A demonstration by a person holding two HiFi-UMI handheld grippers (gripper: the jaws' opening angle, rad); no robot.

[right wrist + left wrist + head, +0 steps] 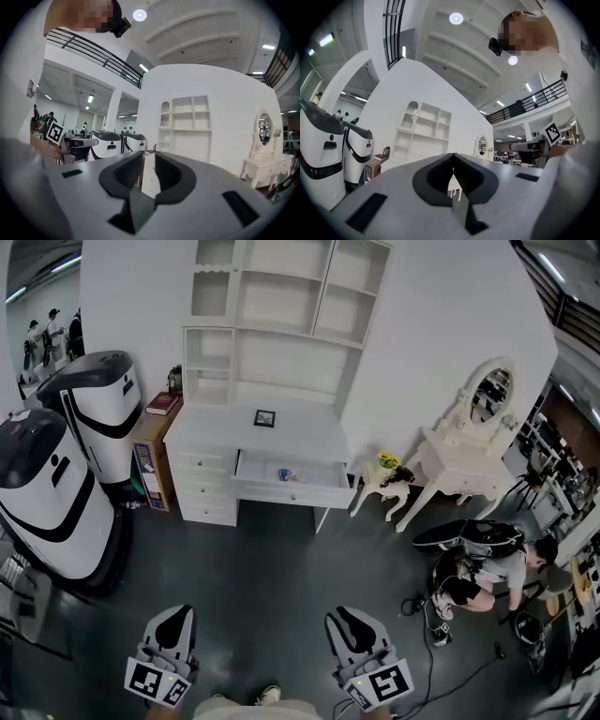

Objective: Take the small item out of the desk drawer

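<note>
We're holding left gripper (174,618) and right gripper (352,618) well back from desk (220,426), fingers narrow, gripping nothing; drawer (292,488) standing open, small item (289,473) inside.

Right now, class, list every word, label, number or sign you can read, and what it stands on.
No words or numbers can be read.
Square markers on the left gripper and right gripper: black-and-white patterns only.
Print on the cardboard box: too small to read.
Cover of the red book: blurred.
The small item in the drawer: too small.
</note>
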